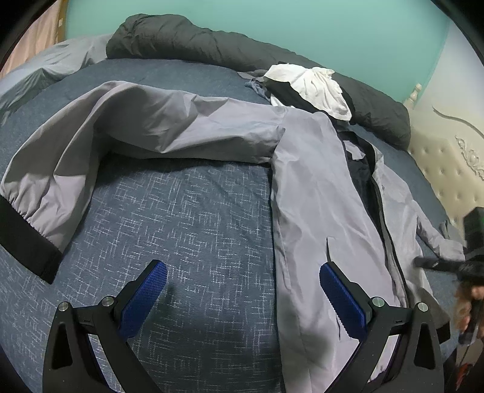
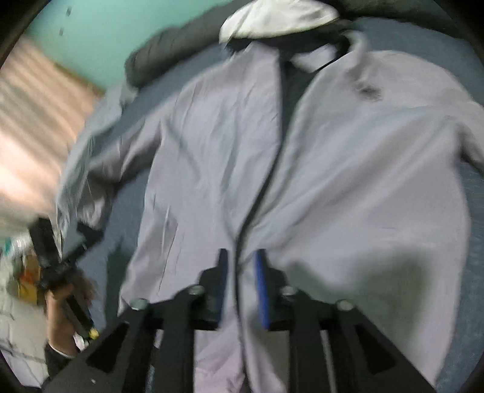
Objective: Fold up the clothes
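My left gripper [image 1: 242, 290] hangs with its blue-padded jaws spread wide over the dark blue cross-hatched bedspread [image 1: 187, 217], holding nothing. My right gripper [image 2: 240, 272] sits above the front zip of the pale grey windbreaker jacket [image 2: 348, 169]; its jaws stand narrowly parted with the zip line showing between them, and the blur leaves me unable to tell whether the pads touch cloth. The jacket lies face up and unzipped on the bedspread, one sleeve with a black cuff [image 1: 27, 241] stretched out sideways. Beyond its collar lies a crumpled white garment [image 1: 314, 87] on other dark clothes, then a rolled dark grey duvet [image 1: 193, 42] along the teal wall [image 1: 302, 24].
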A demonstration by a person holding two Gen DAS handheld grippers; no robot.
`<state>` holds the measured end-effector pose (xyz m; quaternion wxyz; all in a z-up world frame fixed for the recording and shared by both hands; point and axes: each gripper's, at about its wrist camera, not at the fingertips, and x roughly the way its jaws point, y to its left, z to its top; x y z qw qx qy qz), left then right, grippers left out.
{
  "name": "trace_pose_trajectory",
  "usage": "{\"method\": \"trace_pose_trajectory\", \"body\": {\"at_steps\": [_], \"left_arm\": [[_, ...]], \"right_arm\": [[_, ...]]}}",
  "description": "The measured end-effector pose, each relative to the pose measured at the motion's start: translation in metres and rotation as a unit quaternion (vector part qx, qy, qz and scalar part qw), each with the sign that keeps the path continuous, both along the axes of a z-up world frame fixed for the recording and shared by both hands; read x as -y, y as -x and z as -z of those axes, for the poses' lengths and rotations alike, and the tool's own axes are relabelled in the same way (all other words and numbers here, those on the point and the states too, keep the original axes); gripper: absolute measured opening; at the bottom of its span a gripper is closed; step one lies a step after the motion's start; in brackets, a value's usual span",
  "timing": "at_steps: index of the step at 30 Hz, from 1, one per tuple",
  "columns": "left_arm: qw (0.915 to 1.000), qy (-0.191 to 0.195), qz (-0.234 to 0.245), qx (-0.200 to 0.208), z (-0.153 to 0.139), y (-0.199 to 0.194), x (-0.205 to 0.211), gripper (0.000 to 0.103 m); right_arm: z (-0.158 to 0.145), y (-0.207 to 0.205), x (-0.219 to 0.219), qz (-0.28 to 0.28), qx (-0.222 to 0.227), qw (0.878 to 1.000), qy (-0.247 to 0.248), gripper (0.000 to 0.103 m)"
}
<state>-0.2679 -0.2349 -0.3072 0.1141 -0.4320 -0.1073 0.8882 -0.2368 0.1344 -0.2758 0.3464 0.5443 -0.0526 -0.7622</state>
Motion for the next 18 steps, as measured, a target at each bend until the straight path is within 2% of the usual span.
{"method": "trace_pose_trajectory", "body": {"at_steps": [3, 7, 13, 18], "left_arm": [[1.0000, -0.002, 0.002, -0.001, -0.002, -0.001, -0.001, 0.103], [1.0000, -0.002, 0.003, -0.005, -0.005, -0.002, -0.001, 0.103], [1.0000, -0.002, 0.001, -0.006, -0.007, -0.001, -0.002, 0.103], [0.9999, 0.002, 0.008, -0.007, -0.009, -0.002, -0.008, 0.103]], "right_arm": [[-0.009, 0.007, -0.049, 0.046, -0.011, 0.999, -0.019, 0.028], [0.002, 0.010, -0.117, 0.106, 0.014, 0.992, -0.070, 0.032], [0.034, -0.010, -0.167, 0.090, 0.078, 0.985, -0.127, 0.034], [0.050, -0.027, -0.184, 0.087, 0.126, 0.983, -0.104, 0.034]]}}
